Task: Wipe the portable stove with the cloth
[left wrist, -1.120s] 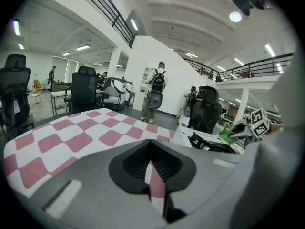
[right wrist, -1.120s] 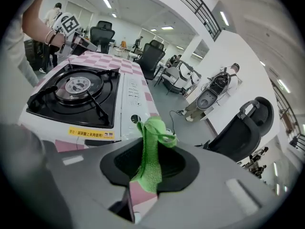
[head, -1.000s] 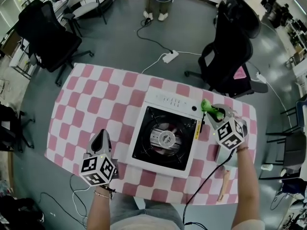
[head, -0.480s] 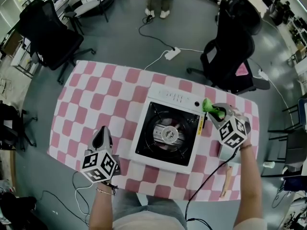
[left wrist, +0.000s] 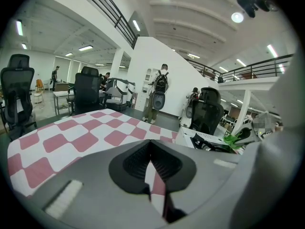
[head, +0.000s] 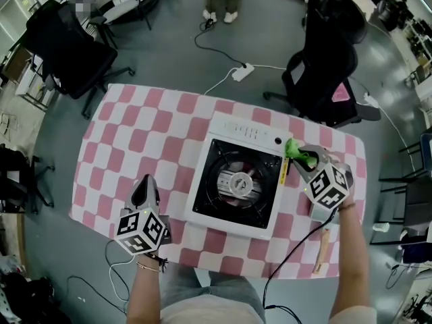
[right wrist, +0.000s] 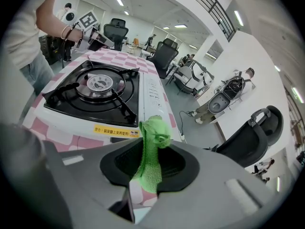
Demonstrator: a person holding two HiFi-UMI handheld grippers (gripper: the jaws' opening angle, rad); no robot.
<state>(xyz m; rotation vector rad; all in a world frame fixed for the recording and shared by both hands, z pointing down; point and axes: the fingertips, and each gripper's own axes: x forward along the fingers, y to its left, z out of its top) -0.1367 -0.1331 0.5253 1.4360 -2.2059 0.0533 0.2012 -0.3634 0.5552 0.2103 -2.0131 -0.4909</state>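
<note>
Cloth (right wrist: 151, 147), green and bunched, is pinched in the right gripper (head: 304, 159) by the stove's (head: 233, 223) two o'clock corner. The left gripper (head: 144, 193), jaws together on nothing, hangs at eight o'clock. I'd drag it flat along the white rim, clear of the grate (head: 235, 181).

A pink-and-white checked tablecloth (head: 135, 140) covers the table, with one black office chair (head: 64, 46) beyond its left corner, a second chair (head: 324, 66) beyond its right, and a white power strip (head: 243, 71) on the grey floor (head: 169, 52) between them.
</note>
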